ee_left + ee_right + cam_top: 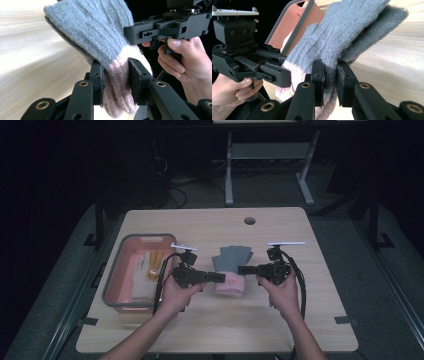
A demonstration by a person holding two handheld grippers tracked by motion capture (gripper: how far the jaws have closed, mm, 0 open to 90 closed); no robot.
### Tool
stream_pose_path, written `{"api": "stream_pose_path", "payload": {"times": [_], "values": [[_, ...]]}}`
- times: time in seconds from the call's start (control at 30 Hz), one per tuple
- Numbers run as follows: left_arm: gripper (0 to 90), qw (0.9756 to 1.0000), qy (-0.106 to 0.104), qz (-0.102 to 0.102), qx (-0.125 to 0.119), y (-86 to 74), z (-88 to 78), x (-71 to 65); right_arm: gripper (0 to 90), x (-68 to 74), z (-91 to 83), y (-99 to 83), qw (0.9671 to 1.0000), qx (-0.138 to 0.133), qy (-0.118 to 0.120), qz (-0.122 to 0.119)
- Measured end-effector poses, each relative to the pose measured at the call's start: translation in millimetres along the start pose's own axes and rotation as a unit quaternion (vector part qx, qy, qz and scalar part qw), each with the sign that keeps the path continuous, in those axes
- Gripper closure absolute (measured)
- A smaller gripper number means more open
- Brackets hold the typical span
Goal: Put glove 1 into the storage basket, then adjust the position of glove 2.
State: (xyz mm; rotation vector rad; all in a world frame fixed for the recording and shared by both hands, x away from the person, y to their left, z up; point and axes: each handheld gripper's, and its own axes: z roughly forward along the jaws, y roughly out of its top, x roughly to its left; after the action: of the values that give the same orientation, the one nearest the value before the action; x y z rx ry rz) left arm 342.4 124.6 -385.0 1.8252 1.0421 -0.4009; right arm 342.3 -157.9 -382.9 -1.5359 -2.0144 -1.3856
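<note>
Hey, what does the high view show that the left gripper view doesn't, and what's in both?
High view alone: the whole table, the pink bin with light gloves inside, both forearms, and the left tongs from outside. Left gripper view alone: close up, its own tongs clamped on the pink cuff of the knit. Both: the grey and pink knit gloves, the wooden tabletop, and the right tongs gripping the knit.
</note>
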Motion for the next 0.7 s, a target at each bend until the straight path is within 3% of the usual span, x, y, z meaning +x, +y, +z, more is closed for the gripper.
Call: {"api": "stream_pose_path", "payload": {"times": [0.7], "values": [[67.3,1.0000,0.004,-0.004,-0.006,2.9,-15.5,1.8,77.7,13.3,8.3,10.6,0.9999,0.011,-0.003,-0.012]]}}
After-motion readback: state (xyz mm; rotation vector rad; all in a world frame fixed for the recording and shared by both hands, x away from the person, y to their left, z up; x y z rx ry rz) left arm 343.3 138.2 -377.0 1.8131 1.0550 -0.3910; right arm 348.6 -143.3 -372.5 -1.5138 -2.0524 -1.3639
